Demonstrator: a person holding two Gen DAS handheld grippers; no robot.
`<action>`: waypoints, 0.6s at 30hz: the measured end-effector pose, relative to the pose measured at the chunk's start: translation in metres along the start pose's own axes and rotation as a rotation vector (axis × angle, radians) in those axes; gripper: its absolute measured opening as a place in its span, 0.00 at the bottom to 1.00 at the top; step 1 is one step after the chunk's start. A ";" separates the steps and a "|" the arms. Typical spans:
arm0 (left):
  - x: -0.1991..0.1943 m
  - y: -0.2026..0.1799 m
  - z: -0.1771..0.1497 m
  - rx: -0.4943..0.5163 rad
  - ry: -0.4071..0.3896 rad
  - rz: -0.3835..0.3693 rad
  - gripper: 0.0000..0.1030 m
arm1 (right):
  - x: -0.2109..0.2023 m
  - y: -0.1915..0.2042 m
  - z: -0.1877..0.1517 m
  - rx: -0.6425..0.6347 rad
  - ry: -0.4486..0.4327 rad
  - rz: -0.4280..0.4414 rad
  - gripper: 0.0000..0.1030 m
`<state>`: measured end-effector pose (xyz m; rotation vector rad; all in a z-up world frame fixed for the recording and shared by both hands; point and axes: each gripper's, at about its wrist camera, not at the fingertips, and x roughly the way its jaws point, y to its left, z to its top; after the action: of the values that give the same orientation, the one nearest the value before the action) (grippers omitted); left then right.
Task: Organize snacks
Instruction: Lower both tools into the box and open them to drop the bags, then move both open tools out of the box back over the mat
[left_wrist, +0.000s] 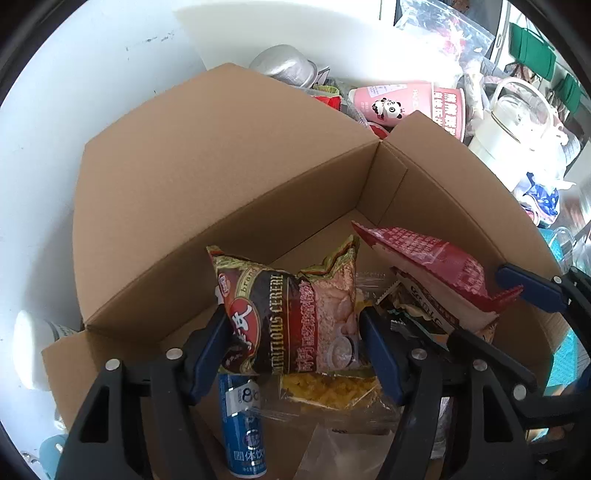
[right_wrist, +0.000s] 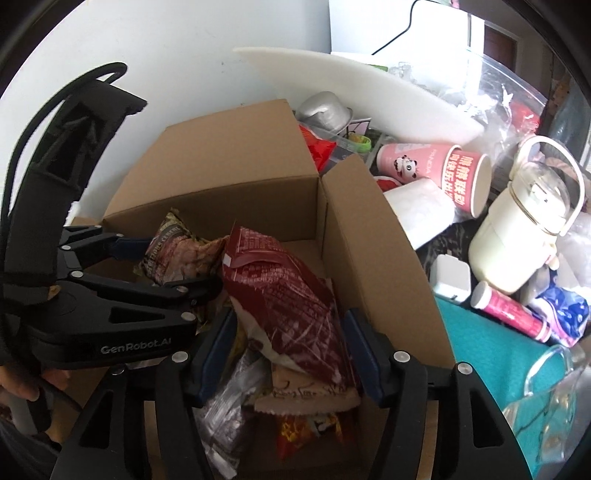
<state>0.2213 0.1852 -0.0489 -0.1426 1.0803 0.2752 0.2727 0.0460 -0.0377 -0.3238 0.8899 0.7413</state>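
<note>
— Snacks are sitting in the open cardboard box (left_wrist: 207, 173), are they not?

— Yes. A cereal packet (left_wrist: 291, 314) is standing between the pads of the left gripper (left_wrist: 295, 332), low inside the box and tilted a little. Both blue pads are lying right at the packet's side edges, and the bag is looking pinched at the left one. Whether they are really pressing, I cannot tell for certain.

— And on the right?

— The right gripper (right_wrist: 290, 347) is pointing down into the same box, with a dark red snack bag (right_wrist: 284, 291) lying between its fingers. Those fingers are standing apart with a gap at each side of the bag, so it is resting on the pile and is not being gripped.

— What is lying under them?

— A clear bag of yellow pieces (left_wrist: 328, 391) and a blue stick sachet (left_wrist: 242, 424) are lying on the box floor, nearer the camera than the cereal packet. A silvery wrapper (right_wrist: 225, 398) is lying at the near left of the red bag.

— Outside the box?

— To the far right, a pink panda cup (right_wrist: 417, 162) is lying on its side beside a cream flask with a handle (right_wrist: 517, 236). A pink tube (right_wrist: 509, 310) is resting on a teal cloth (right_wrist: 491, 350), just in front of the flask.
</note>
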 end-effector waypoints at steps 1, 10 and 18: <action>-0.002 -0.001 -0.001 0.000 -0.005 -0.006 0.67 | -0.002 0.000 -0.001 0.002 0.001 0.004 0.60; -0.034 -0.008 -0.007 -0.001 -0.048 -0.020 0.67 | -0.035 -0.004 -0.010 0.017 -0.024 -0.011 0.62; -0.076 -0.024 -0.014 0.029 -0.113 -0.008 0.67 | -0.075 -0.006 -0.018 0.016 -0.069 -0.040 0.63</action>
<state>0.1829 0.1476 0.0114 -0.1041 0.9706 0.2575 0.2359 -0.0021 0.0108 -0.3000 0.8218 0.7042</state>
